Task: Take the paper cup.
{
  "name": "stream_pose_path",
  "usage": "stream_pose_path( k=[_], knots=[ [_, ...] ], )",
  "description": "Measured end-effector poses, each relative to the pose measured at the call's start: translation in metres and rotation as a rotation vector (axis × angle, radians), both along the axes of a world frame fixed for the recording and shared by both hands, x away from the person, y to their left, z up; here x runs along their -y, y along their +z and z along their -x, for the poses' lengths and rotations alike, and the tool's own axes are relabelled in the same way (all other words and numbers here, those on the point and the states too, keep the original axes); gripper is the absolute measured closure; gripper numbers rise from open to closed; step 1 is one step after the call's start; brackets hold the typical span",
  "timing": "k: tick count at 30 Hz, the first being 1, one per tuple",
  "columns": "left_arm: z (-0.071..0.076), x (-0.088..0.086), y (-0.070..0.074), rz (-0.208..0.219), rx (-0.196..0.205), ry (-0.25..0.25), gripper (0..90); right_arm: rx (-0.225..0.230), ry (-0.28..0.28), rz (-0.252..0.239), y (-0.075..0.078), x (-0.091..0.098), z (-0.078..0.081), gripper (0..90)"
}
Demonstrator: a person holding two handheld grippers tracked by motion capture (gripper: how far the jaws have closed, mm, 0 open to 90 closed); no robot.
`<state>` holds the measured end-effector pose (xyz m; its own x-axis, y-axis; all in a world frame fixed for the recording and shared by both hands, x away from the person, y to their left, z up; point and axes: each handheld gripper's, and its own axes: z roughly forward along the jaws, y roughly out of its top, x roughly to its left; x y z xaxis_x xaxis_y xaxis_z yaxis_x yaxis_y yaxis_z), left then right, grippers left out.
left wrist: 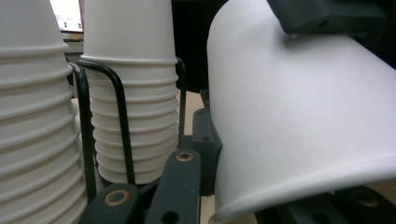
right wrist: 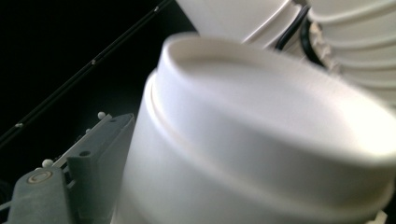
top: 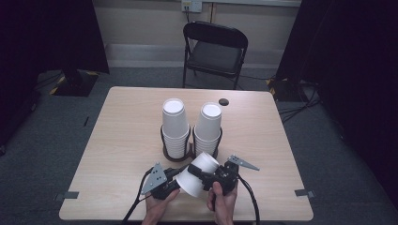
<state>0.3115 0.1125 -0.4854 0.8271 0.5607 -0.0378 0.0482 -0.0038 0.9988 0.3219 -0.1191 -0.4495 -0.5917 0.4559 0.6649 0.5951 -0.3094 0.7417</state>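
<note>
A white paper cup (top: 206, 163) lies on its side in the air above the table's front edge, mouth toward the lower left. My left gripper (top: 177, 184) is shut on its rim. My right gripper (top: 201, 174) is shut around its body. In the left gripper view the cup (left wrist: 303, 116) hangs close on the right, with one of the right gripper's fingers (left wrist: 322, 16) pressed on top. The cup's base (right wrist: 261, 154) faces the right gripper view. Behind it, two upside-down stacks of cups (top: 174, 126) (top: 209, 124) stand in a black wire holder (top: 176, 159).
The wooden table (top: 117, 140) has bare surface to the left and right of the holder. A small black disc (top: 223, 101) lies near the far edge. A black folding chair (top: 213, 51) stands beyond the table, with dark curtains at both sides.
</note>
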Motion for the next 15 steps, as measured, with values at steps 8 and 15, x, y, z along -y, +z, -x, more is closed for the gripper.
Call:
stream_pose_path(
  k=[8,15],
  knots=[
    [0.001,-0.007,-0.003,0.002,-0.075,-0.034,84.9,0.061,-0.04,0.083,0.008,0.008,-0.009,13.2],
    [0.0,-0.014,-0.004,0.016,-0.112,-0.05,85.0,0.14,-0.067,0.132,0.013,0.015,-0.01,12.8]
  ],
)
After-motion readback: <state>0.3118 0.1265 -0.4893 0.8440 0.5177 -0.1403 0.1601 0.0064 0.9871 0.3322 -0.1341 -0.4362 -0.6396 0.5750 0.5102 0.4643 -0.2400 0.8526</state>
